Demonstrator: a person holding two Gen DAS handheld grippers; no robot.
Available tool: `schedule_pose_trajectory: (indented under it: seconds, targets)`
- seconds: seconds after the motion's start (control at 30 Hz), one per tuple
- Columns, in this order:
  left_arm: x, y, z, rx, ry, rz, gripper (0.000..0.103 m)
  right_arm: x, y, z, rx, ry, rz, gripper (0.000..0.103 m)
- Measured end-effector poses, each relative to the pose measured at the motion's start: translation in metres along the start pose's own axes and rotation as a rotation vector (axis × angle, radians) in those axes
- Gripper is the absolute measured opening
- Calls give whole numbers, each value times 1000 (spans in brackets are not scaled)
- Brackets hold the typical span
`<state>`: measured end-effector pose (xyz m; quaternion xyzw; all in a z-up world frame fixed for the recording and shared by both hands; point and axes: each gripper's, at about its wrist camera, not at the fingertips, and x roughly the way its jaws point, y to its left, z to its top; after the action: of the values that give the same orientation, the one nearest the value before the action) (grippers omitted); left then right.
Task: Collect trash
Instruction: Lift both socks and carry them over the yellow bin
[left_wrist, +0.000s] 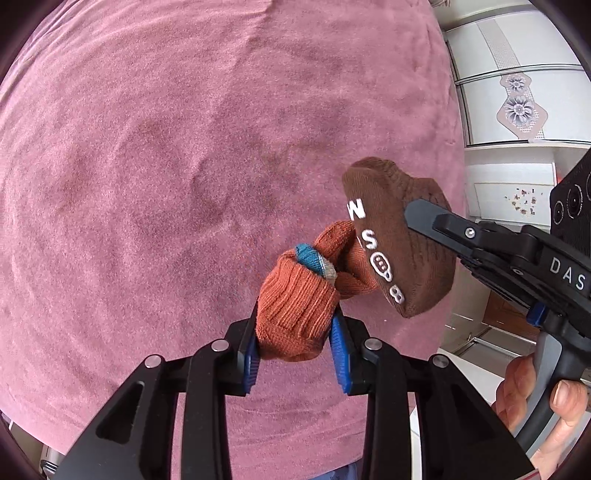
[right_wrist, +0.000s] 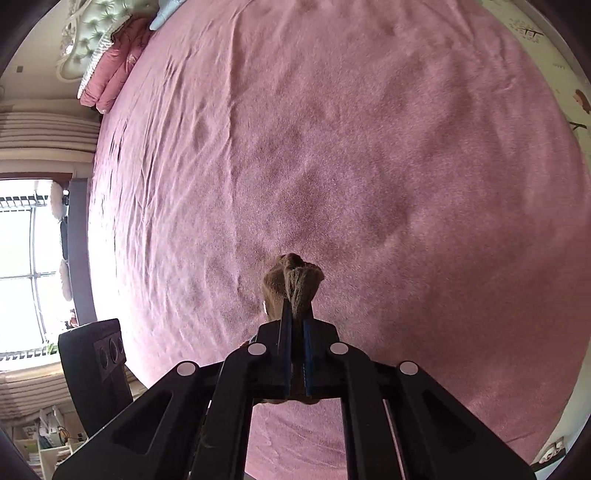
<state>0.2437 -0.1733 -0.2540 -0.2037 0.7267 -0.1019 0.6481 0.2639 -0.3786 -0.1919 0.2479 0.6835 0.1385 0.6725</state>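
Left gripper (left_wrist: 295, 332): closed on an orange knitted sock (left_wrist: 295, 306), low centre of the left wrist view; the blue pads press both sides of its bunched cuff, and a blue and grey part shows at its upper end.
Right gripper (right_wrist: 294, 332): jaws nearly together, clamped on a brown sock (right_wrist: 293, 282) that sticks up between them at lower centre of the right wrist view.
Brown sock, second look: in the left wrist view it sits right of centre with white lettering along its sole, touching the orange sock's upper end; the right gripper's finger comes onto it from the right edge.
Hand (left_wrist: 532, 391): lower right of the left wrist view, wrapped round the right gripper's handle.
Progress: both items are lifted clear of the pink bedspread (right_wrist: 332, 147); pickup looks done for these two.
Left to do: carrying and dropping them somewhere; no bin or bag shows in either view, so the destination cannot be told.
Bedspread: wrinkled, with no other loose items visible on it.
Surroundings: pink pillows (right_wrist: 110, 70) and a tufted headboard (right_wrist: 92, 33) upper left, a bright window (right_wrist: 26, 266) at left, white cabinets (left_wrist: 517, 74) upper right of the left wrist view.
Obstacles: none apparent; the socks touching could snag as the hands part.
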Motion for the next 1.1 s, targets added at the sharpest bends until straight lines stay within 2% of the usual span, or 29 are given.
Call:
schedule_pose_trajectory:
  seconds: [0.27,0.47,0.8,1.1]
  targets:
    - [-2,-36,-31,80,-2,-2,32,-62,-47,-50,73,-86,34,5]
    - [8,-87,-64,169,14,2,32,-98,-87,-89,136,-153,26,5]
    - [49,-174,-115,322,82,16,32,-157,-172,-147,266,-249,11,5]
    - [96,-257,-141,414,142,28,32,-195,-249,-173,393,-317,13,5]
